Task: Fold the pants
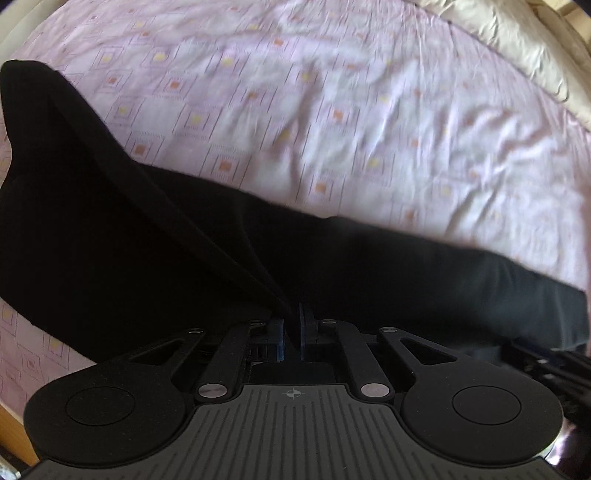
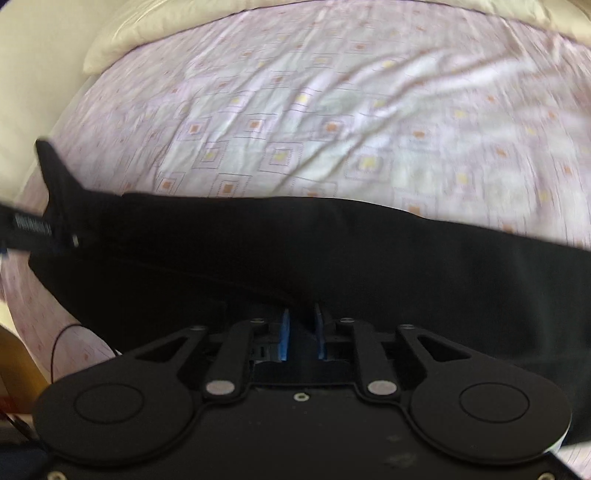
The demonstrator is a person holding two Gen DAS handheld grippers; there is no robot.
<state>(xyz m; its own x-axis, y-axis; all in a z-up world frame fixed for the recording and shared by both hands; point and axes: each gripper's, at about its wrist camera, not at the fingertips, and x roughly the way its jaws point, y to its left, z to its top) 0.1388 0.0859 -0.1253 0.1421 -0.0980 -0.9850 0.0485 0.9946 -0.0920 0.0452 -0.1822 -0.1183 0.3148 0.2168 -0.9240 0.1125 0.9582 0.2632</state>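
Black pants lie across a pink patterned bed sheet. In the left wrist view my left gripper is shut on a raised fold of the pants, which runs up and to the left from its blue pads. In the right wrist view the pants stretch as a wide band across the frame. My right gripper is shut on the near edge of the pants, with cloth between its blue pads. The left gripper shows at the left edge of the right wrist view, holding the cloth.
A cream pillow or duvet lies along the far edge of the bed and also shows in the right wrist view. The bed sheet is wrinkled. A wooden edge shows at the lower left.
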